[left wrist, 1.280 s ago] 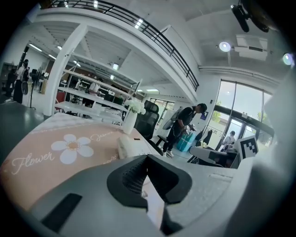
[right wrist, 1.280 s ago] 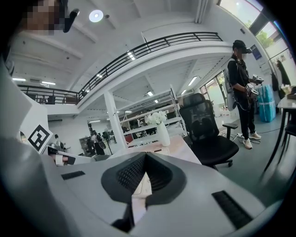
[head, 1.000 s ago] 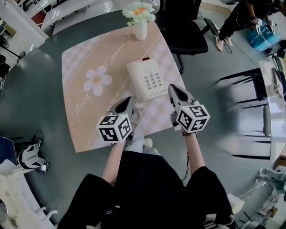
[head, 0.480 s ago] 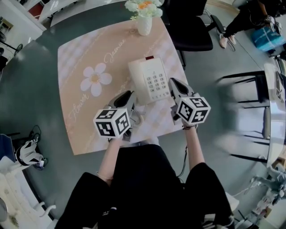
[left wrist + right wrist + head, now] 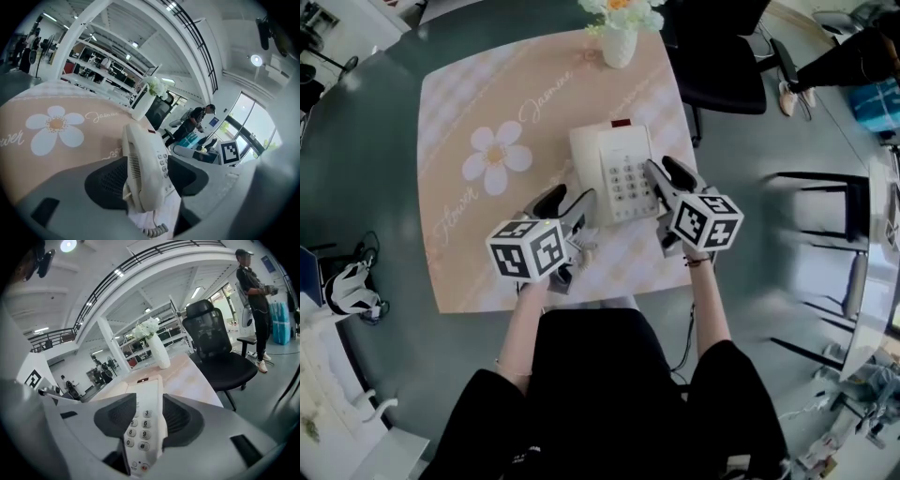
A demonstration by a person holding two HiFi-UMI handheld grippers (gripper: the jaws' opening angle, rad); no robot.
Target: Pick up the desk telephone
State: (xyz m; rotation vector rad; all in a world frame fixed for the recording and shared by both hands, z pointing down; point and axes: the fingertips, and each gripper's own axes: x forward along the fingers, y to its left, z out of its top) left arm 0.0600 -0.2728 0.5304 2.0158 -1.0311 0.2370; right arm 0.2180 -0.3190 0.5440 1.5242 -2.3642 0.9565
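Cream plastic, smooth and boxy, the desk telephone (image 5: 614, 173) lies flat on a peach checked mat (image 5: 455, 103) printed with a white daisy (image 5: 495, 157), which covers the dark grey counter (image 5: 366, 187). Its handset side, with the curly cord (image 5: 152, 230) trailing, sits between the jaws of the left gripper (image 5: 565, 208). Its keypad edge sits between those of the right gripper (image 5: 664, 172). Both pairs have just been opening and stand apart, unclamped. Beyond the telephone stands a white vase (image 5: 619, 47) of flowers, with a black office chair (image 5: 722, 70) nearby.
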